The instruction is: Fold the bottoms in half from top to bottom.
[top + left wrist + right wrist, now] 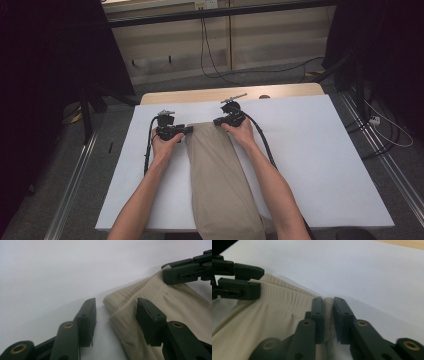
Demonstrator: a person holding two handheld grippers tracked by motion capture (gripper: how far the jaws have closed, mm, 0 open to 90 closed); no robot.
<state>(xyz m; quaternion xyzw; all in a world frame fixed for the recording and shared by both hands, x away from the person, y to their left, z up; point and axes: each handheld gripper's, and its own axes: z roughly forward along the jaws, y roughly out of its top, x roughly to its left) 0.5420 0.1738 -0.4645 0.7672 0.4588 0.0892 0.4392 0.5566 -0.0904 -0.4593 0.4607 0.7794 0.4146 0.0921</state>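
Beige folded garment (220, 175) lies mid-frame; my right gripper (328, 315) already pinches its top corner, my left gripper (116, 317) straddles the other corner, jaws spread, grip pending.

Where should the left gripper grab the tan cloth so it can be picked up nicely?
Probably at its free far corner. The tan cloth lies flat and folded, and the right gripper already pinches the other far corner. The left gripper has its open fingers straddling that corner's folded edge, so coming in low from the cloth's left side and closing on that thick edge should hold it level.
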